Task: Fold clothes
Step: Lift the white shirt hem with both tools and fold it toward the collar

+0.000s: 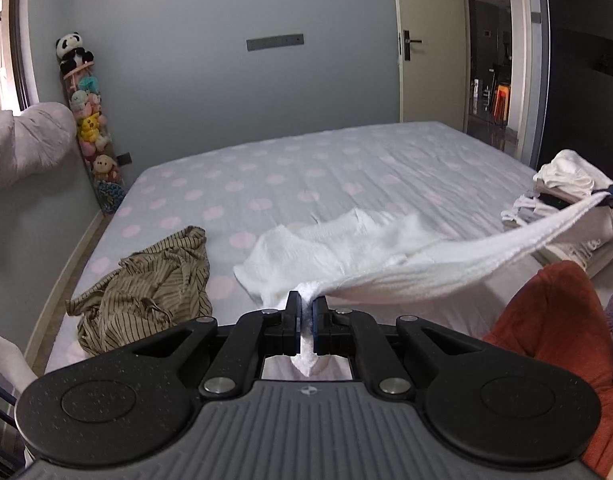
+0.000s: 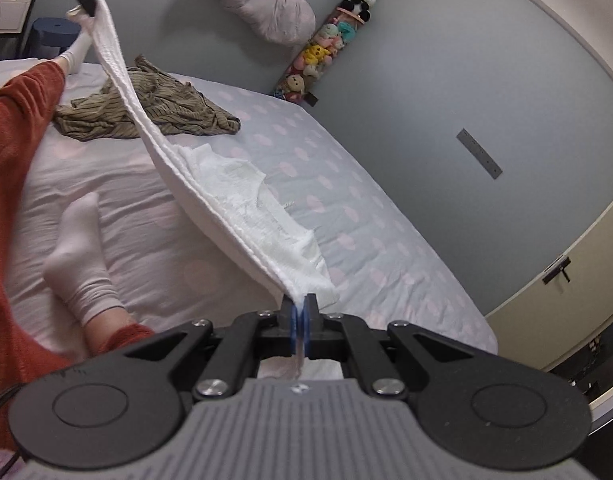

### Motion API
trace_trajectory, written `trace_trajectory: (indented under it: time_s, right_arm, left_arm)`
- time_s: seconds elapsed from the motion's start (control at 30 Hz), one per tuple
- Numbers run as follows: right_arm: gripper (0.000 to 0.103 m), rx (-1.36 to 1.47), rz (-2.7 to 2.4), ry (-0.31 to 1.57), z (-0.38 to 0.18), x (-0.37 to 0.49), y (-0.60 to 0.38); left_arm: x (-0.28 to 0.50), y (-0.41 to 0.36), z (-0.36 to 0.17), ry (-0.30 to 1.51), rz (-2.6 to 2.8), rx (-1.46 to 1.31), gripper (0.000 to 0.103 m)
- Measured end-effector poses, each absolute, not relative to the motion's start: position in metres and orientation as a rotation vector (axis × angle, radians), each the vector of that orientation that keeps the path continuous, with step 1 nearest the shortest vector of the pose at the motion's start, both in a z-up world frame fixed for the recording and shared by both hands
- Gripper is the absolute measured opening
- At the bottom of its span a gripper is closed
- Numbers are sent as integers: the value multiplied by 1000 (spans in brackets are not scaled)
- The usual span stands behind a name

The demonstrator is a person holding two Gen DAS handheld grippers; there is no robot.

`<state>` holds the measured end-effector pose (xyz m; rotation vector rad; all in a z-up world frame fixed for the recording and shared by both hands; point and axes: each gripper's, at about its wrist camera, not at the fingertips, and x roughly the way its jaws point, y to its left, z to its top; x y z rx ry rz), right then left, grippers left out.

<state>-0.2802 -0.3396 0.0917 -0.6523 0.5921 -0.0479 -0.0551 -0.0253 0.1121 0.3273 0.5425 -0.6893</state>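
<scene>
Two claws are clenched on the same white garment (image 1: 346, 252): my left claw (image 1: 305, 312) pinches one corner of its edge, my right claw (image 2: 299, 316) the other, and the edge runs taut between them above the bed (image 1: 346, 160). The rest of the cloth hangs down and trails onto the dotted sheet, wrinkled and not yet laid flat, so I judge this fold has hardly begun; I still have to spread it and bring the halves together. Beside it lies a striped olive garment (image 1: 146, 292), crumpled and untouched, which I take as work still waiting. At the right side of the bed sits a stack of pale clothes (image 1: 562, 184); whether all of it is folded I cannot tell. A person's socked foot (image 2: 82, 256) rests on the sheet close to the hanging cloth.
</scene>
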Motion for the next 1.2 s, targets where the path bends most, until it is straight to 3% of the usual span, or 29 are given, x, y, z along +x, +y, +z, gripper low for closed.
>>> trace_trajectory:
  time_s: [0.3,0.73,0.97,1.2]
  right_arm:
    - [4,-692,-32,620,86,-241,-353]
    - [4,-827,-1,704,64,-65,-420]
    - [4,-773,1,779,29,45,-467]
    - [4,-726,23,894,-36,148,-507]
  left_arm:
    - [-11,-44,86,603,-647,338,3]
    - [137,-121,54,682,-567,461,3]
    - [235,-168,21,757,-547,506,3]
    - [325,-207,-45,862,-541,515,3]
